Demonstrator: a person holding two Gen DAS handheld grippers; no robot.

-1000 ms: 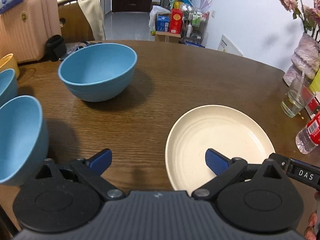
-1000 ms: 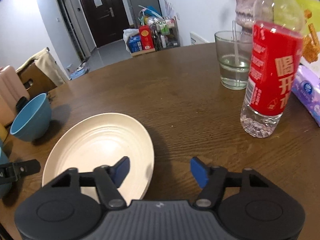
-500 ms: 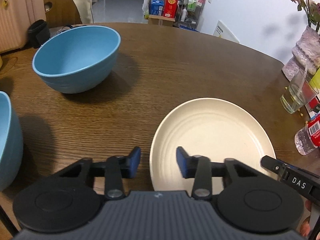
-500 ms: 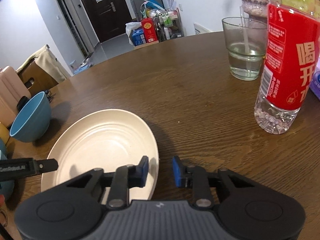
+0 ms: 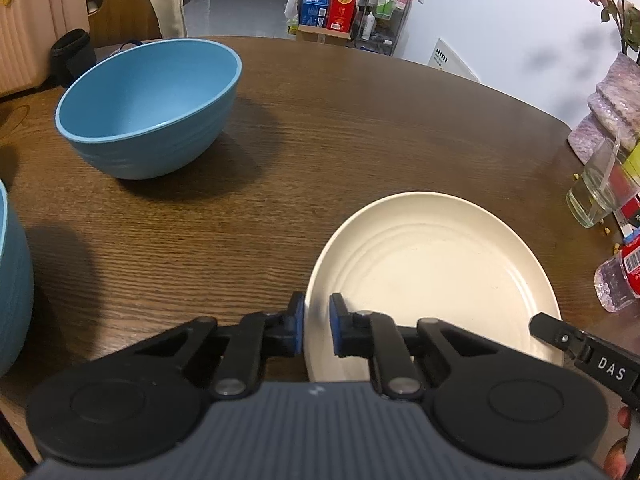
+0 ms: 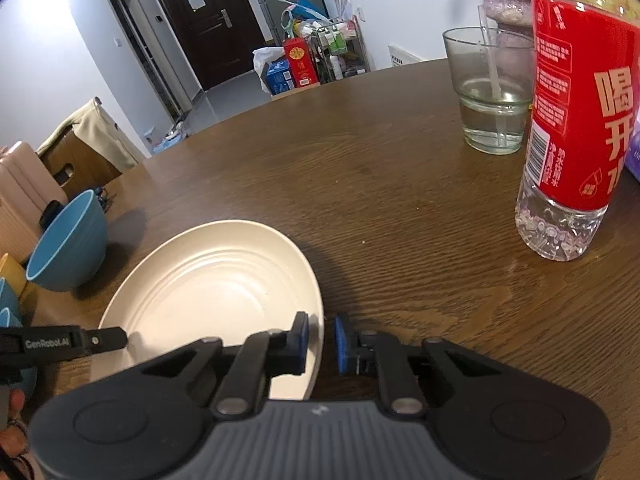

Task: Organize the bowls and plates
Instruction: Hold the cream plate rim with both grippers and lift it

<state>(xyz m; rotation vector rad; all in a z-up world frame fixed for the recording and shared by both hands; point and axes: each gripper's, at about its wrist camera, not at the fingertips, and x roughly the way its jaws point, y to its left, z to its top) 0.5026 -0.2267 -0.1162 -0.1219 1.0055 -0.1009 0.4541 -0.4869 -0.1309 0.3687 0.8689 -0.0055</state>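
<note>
Here the round cream plastic plate [image 5: 434, 276] lies flat on the dark brown wooden round table [image 5: 340, 120], and both sets of tongs pinch its rim from opposite sides. The left gripper [image 5: 317, 328] has just been closing: its blue pads straddle the plate's edge at about eight o'clock on the plate in the left wrist view, one pad over the table outside the rim, the other over the plate's inner surface, clenched on the rim. The right gripper [image 6: 321, 342] has likewise just been closing and clamps the plate's [image 6: 212, 296] rim at about five o'clock in the right wrist view, its left pad inside the dish and its right pad outside over the wood.

Each camera catches the other tool's black finger reaching in: at four o'clock of the left wrist view, at nine o'clock of the right wrist view.

A large blue plastic bowl [image 5: 148, 108] stands upright at about eleven o'clock from the plate in the left wrist view, well apart from it. A second blue bowl [image 5: 12, 280] is cut off at the nine o'clock edge. In the right wrist view a clear drinking glass [image 6: 490, 92] with water stands at two o'clock, just beside a clear bottle with a red label [image 6: 576, 120].
</note>
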